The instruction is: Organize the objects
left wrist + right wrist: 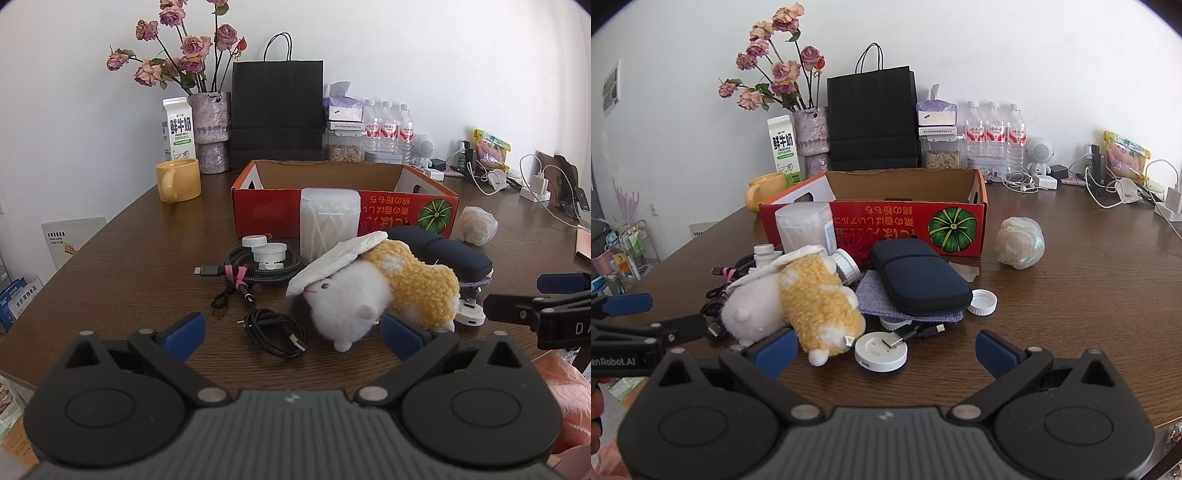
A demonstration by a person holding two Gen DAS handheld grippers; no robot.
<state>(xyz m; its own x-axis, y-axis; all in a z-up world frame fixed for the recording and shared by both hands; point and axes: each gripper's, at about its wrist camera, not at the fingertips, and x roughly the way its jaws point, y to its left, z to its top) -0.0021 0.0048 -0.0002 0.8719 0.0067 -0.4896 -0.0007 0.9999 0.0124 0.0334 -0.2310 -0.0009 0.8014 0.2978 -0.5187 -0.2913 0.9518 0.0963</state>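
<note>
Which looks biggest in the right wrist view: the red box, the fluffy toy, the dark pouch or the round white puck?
Largest to smallest:
1. red box
2. fluffy toy and dark pouch look about alike; the toy sits nearer the camera, so I won't rank them
3. round white puck

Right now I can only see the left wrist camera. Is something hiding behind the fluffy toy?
Observer: Yes. A white jar lies on its side just behind the plush toy, out of your sight.
Operator: Is there anything under the dark pouch?
Observer: A grey-blue cloth is spread under the navy pouch. You barely get its edge.
Operator: And on the pouch's other side?
Observer: A loose white cap sits on the table, right beside the pouch's corner.
</note>
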